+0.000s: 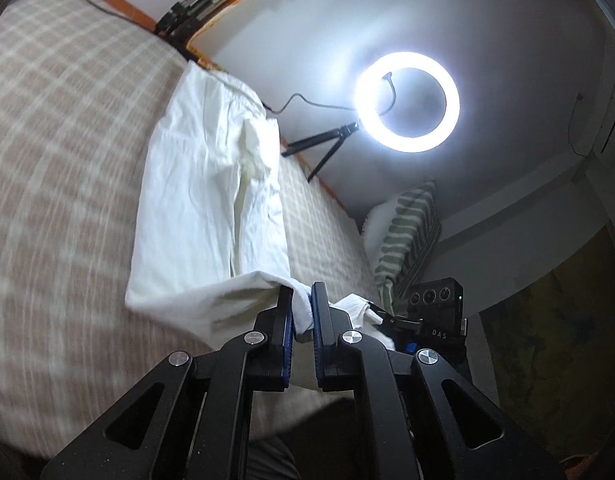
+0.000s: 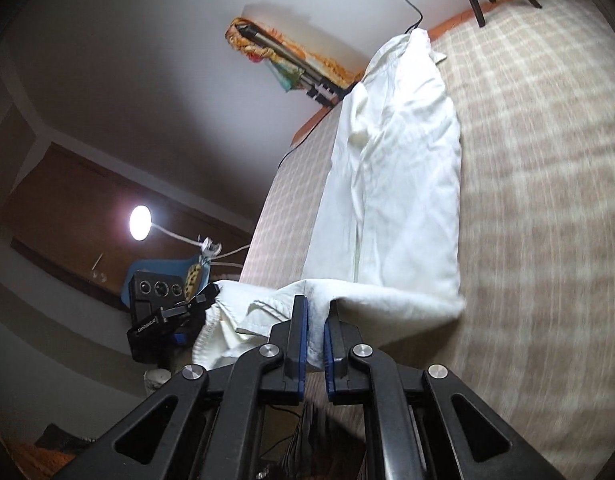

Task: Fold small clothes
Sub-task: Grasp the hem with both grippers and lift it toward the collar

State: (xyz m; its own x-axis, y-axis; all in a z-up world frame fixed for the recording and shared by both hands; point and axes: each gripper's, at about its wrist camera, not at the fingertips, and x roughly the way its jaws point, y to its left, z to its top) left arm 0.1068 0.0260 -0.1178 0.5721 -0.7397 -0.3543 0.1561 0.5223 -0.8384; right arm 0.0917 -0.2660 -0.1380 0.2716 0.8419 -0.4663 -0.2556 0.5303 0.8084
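A white garment [image 1: 203, 184] lies lengthwise on the checked beige bedcover [image 1: 59, 152], its near end lifted off the bed. My left gripper [image 1: 302, 300] is shut on one near corner of the cloth, which bunches between its blue pads. In the right wrist view the same white garment [image 2: 403, 168] stretches away over the bedcover [image 2: 547, 200], and my right gripper [image 2: 317, 312] is shut on the other near corner. Each view shows the other gripper's camera block beside the raised hem: the right one [image 1: 435, 312] and the left one [image 2: 159, 304].
A lit ring light [image 1: 407, 102] on a small black tripod [image 1: 323, 144] stands at the bed's far edge, its cable trailing along it. A green striped pillow [image 1: 407, 228] leans by the wall. A lamp [image 2: 140, 222] glows at the left, and colourful cloth [image 2: 267, 56] lies at the headboard.
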